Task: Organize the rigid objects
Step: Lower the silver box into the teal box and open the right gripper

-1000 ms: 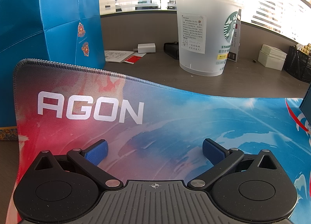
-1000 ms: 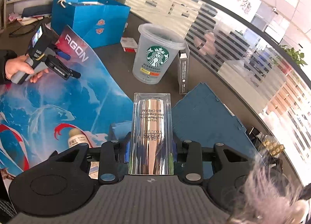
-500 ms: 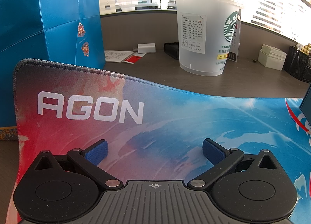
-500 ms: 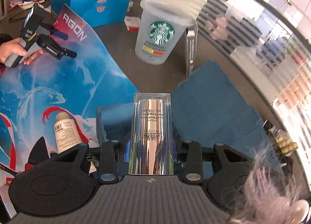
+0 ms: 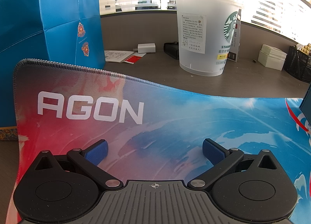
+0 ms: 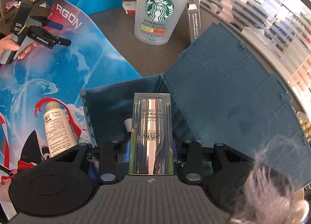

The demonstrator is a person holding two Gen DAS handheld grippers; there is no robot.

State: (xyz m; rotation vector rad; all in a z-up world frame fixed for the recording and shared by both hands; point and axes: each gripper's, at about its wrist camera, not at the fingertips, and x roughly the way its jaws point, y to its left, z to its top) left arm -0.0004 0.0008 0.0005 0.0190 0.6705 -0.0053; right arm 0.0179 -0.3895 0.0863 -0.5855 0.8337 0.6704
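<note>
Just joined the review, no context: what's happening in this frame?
A person is tidying desk items with handheld tongs. The right tongs are shut on a clear-cased BB cream bottle, held over the open dark blue box, whose lid is folded back. The left tongs are open and empty, low over the AGON mat. A white tube lies on the mat beside the box. A Starbucks cup stands on the desk beyond.
</note>
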